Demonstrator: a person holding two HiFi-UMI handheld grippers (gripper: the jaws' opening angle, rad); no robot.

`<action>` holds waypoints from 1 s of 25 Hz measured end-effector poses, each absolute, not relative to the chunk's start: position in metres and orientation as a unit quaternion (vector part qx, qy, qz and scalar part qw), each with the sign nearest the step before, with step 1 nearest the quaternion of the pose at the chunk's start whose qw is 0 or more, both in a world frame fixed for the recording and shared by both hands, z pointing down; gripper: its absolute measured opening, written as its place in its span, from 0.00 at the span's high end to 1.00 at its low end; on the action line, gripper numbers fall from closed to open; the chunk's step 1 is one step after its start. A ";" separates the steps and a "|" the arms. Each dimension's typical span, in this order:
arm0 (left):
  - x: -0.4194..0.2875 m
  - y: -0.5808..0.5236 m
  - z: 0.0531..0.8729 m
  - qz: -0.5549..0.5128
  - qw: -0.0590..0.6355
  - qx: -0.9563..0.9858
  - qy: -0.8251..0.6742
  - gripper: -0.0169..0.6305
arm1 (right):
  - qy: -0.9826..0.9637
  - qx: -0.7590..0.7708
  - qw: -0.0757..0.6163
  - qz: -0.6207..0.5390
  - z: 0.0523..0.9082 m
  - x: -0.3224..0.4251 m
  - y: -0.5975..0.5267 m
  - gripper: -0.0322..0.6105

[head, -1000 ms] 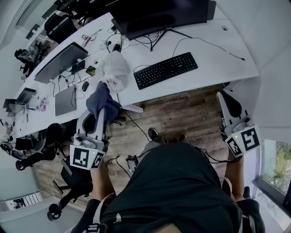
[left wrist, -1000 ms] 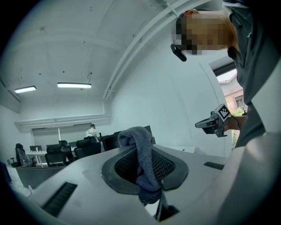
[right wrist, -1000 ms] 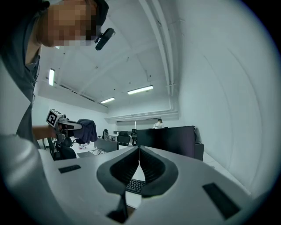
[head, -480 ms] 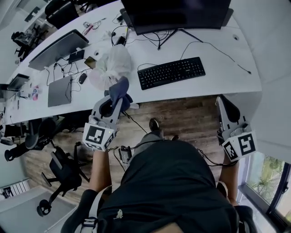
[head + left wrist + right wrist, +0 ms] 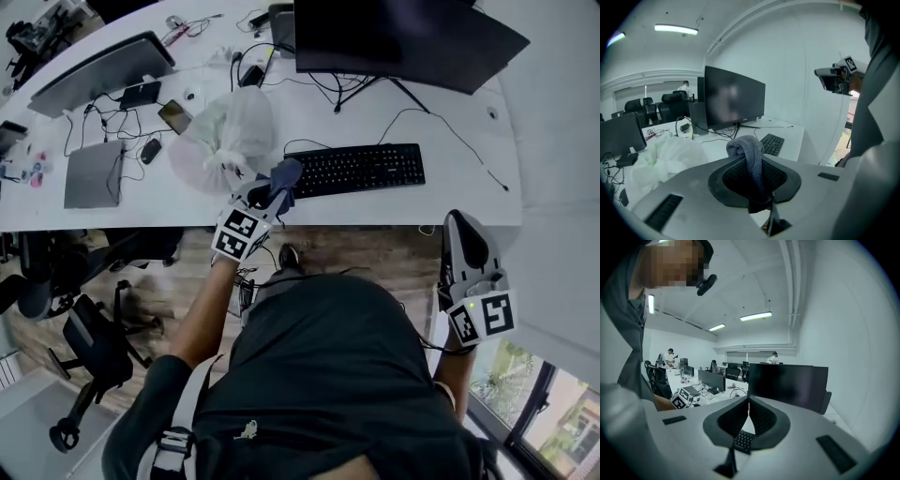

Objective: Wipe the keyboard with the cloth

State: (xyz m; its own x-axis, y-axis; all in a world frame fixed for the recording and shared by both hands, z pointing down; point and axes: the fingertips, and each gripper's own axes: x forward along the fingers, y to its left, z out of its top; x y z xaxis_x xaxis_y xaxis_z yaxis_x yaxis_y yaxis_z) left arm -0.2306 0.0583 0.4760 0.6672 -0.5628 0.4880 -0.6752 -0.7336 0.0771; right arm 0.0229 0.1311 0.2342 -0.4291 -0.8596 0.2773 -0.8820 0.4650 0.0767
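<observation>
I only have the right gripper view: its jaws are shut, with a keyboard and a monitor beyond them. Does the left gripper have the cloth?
Observer: Yes. The left gripper is shut on the cloth, which folds over its jaw tips.
Operator: Where is it relative to the keyboard?
Observer: In the head view the cloth is over the left end of the keyboard. I cannot tell whether it touches.
Operator: Anything close on that side?
Observer: A crumpled white plastic bag lies on the desk just left of the keyboard.
</observation>
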 end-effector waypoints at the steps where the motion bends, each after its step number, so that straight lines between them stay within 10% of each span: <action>1: -0.229 0.048 0.488 0.230 0.132 0.902 -0.340 0.91 | -0.844 0.514 0.146 0.046 0.238 0.021 0.126 0.93; 15: -0.158 0.081 0.651 0.425 0.285 0.801 -0.312 0.91 | -0.875 0.441 0.178 0.092 0.282 0.109 -0.012 0.93; 25: -0.146 -0.025 0.630 0.412 0.266 0.775 -0.400 0.91 | -0.895 0.388 0.188 0.119 0.312 0.143 -0.058 0.93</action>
State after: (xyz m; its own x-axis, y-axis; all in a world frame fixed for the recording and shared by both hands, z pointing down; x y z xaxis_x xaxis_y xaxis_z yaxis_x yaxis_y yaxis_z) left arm -0.1463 -0.0254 0.6298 0.3420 -0.4004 0.8501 -0.8379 -0.5394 0.0830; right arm 0.1434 -0.0577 0.3121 -0.6288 -0.6491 0.4282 -0.7386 0.6708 -0.0678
